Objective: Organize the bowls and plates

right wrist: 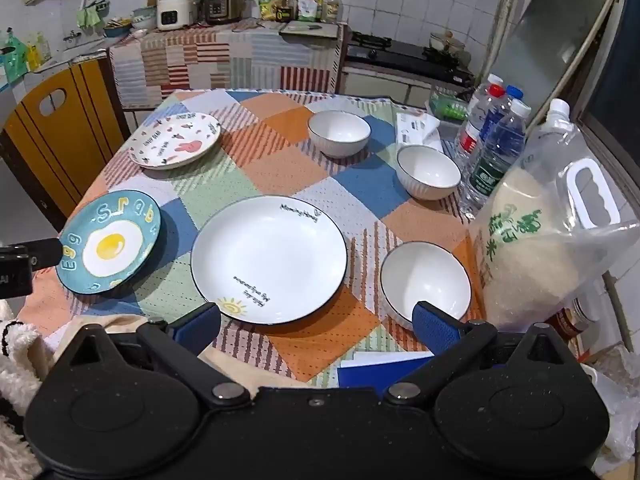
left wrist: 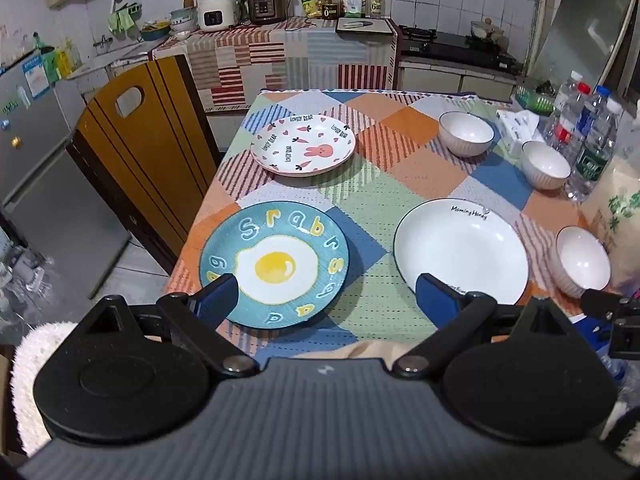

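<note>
Both the left tool (left wrist: pixel 326 294) and right tool (right wrist: pixel 316 322) are hovering wide open (gripping nothing) over the table (right wrist: pixel 288 152), plates and bowls sitting apart.

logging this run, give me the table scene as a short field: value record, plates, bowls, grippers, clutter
plates: three, all lying apart: egg plate near left, white plate near middle, bunny plate far left
bowls: three white, empty, unstacked: far bowl, middle bowl, near bowl
surface: patchwork tablecloth
left gripper: open, holding nothing
right gripper: open, holding nothing
clutter on the right: water bottles, rice bag, tissue pack
stacking: not yet begun
</note>
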Motion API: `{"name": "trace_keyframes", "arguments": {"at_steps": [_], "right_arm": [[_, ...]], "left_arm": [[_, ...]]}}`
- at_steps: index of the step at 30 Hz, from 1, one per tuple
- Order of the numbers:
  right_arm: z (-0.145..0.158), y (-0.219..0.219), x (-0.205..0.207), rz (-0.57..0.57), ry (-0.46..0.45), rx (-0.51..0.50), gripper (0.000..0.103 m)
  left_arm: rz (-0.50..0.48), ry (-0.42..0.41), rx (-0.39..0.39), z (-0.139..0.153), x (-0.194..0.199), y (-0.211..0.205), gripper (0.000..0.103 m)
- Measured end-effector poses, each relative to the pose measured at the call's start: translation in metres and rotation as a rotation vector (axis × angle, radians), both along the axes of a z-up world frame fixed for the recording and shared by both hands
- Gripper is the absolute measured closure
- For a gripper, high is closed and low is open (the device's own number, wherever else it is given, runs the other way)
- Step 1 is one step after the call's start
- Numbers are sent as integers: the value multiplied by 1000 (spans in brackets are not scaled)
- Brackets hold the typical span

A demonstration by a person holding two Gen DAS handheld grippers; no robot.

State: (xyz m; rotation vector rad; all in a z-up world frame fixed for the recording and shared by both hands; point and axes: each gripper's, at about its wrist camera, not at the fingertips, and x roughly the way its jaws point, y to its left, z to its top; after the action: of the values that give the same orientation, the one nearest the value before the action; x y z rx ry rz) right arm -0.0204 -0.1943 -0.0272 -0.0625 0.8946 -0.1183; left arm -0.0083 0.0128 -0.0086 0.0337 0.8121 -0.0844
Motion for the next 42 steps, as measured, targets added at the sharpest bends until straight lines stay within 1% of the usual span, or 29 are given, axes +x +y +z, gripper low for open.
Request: {"name": "trace_keyframes", "arguments": {"at_steps": [2, 8, 10, 11, 13, 15, 16, 25, 30, 35, 37, 40, 41, 42], "right_arm": [[1, 1, -1, 10, -15, 1, 0], [4, 5, -4, 31, -57, -4, 0], [4, 6, -2, 28, -37, -1, 0], [5, 7, -5, 29, -93, -8, 0], [2, 6, -4, 27, -73, -9, 0], [1, 5, -3, 23, -73, -15, 0], [0, 4, -2, 19, -55, -16, 0], [-2, 0, -2, 9, -56, -18, 0], [-3, -1, -2, 8, -56, -15, 0], [-8, -6, 1, -8, -45, -14, 0], [-11, -8, 3, -15, -35, 17, 0], [-13, -13, 6, -19, -23, 6, 0], [-13, -14, 7, -15, -7, -3, 0], [-12, -16, 7, -9, -16, -8, 0]], "left_arm": [[-2, -9, -18, 1, -1, 1, 7], [-17, -27, -19, 0, -1, 2, 7], [-20, -29, -13, -1, -1, 1, 7], [-21, -30, -8, -1, -1, 1, 7], [-21, -29, 2, -2, 0, 0, 7], [-19, -25, 4, -4, 0, 0, 7], [-18, -22, 6, -5, 1, 0, 7], [-13, -4, 15, -8, 3, 2, 7], [-16, -25, 39, -9, 1, -2, 7], [-20, -12, 23, -11, 3, -1, 7], [-22, -23, 11, -11, 4, -1, 7], [-38, -67, -7, -9, 4, -1, 7], [-49, -78, -10, -8, 5, -2, 7], [-60, -83, -12, -6, 8, -3, 7]]}}
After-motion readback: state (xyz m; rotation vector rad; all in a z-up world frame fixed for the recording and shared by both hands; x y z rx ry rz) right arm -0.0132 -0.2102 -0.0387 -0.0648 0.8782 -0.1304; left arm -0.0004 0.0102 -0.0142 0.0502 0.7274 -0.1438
